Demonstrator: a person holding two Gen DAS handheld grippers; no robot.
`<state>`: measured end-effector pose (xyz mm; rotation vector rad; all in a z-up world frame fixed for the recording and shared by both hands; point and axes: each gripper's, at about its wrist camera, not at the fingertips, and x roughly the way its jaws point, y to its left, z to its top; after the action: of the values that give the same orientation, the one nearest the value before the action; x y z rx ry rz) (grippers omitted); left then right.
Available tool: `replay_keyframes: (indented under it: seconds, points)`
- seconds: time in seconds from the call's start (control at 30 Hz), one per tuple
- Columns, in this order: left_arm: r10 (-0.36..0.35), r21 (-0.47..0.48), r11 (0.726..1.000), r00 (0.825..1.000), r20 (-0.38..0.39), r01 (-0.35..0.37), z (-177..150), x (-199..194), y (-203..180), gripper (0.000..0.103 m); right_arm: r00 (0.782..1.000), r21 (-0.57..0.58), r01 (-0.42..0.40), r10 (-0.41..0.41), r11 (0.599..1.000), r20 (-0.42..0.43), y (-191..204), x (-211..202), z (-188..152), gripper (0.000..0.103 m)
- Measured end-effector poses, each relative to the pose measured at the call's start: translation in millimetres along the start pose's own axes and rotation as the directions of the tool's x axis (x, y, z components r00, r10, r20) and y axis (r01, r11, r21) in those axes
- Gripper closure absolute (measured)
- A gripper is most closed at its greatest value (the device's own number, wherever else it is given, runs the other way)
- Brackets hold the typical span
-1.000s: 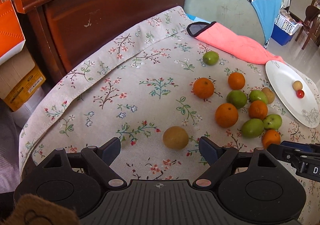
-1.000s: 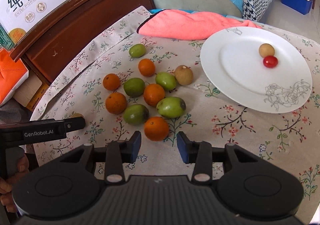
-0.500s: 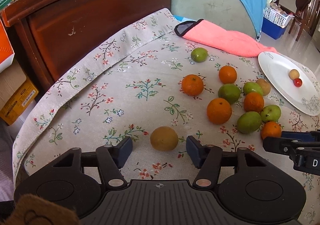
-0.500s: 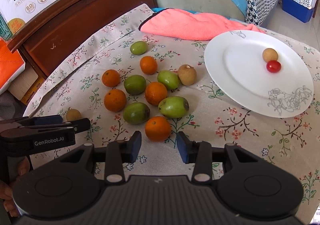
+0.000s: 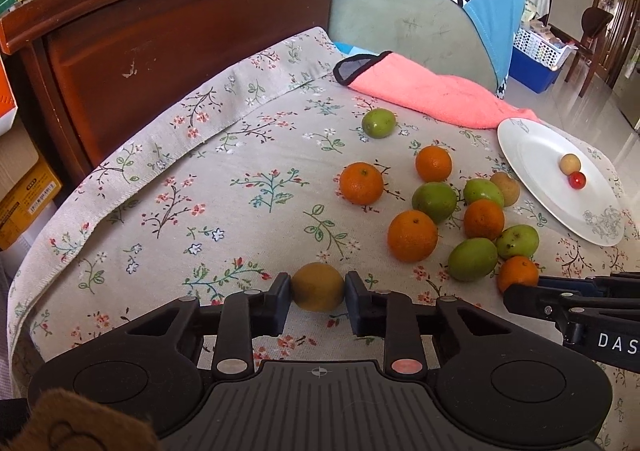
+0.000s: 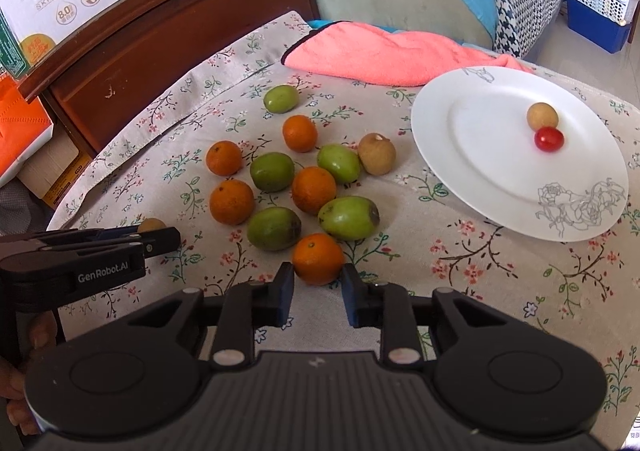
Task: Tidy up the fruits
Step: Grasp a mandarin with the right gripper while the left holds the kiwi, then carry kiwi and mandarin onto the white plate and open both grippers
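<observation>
My left gripper (image 5: 318, 293) is shut on a tan round fruit (image 5: 318, 286) that rests on the floral cloth; the fruit also shows in the right wrist view (image 6: 151, 225). My right gripper (image 6: 317, 289) is open, its fingers either side of the near edge of an orange (image 6: 318, 258). Several oranges and green fruits lie in a cluster (image 6: 280, 187), also in the left wrist view (image 5: 440, 211). A white plate (image 6: 500, 179) to the right holds a tan fruit (image 6: 542, 115) and a red cherry tomato (image 6: 549, 139).
A pink towel (image 6: 380, 53) lies behind the fruit. A dark wooden headboard (image 5: 160, 39) stands at the left and back. Boxes (image 5: 24, 187) sit beyond the left table edge. A brown longan (image 6: 376, 153) lies next to the plate.
My left gripper moved forward and closed its fingers onto the tan fruit. My right gripper edged closer to the near orange and stays open.
</observation>
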<state>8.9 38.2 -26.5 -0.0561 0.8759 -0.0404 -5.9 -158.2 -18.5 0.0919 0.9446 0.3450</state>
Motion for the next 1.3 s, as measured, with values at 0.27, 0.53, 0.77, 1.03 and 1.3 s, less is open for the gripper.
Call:
replay_keyframes:
  seconds: [0.27,0.53,0.77,1.03,1.3]
  points:
    - [-0.017,-0.004,1.0,0.999,0.032,0.017,6.8,-6.8,-9.3,0.077,1.0,-0.037,-0.011,0.012,0.999,0.023,4.7,-6.2,0.5,0.079]
    - [-0.023,0.007,1.0,0.999,0.031,0.023,7.8,-5.2,-16.6,0.076,0.999,-0.035,-0.025,0.026,0.999,0.032,2.6,-9.4,1.6,0.08]
    - [-0.018,0.011,1.0,1.0,0.016,0.018,5.5,-2.3,-18.9,0.076,0.998,-0.011,-0.045,0.046,0.999,0.031,0.2,-4.4,1.2,0.074]
    - [-0.003,0.029,1.0,1.0,-0.004,0.003,3.3,2.5,-23.1,0.076,0.999,-0.024,-0.039,0.04,0.999,0.013,3.1,5.4,-1.5,0.073]
    - [0.003,0.057,0.998,0.999,0.034,-0.005,7.1,-3.3,-33.4,0.076,0.998,-0.035,-0.039,0.041,0.999,0.047,2.3,-6.2,4.2,0.075]
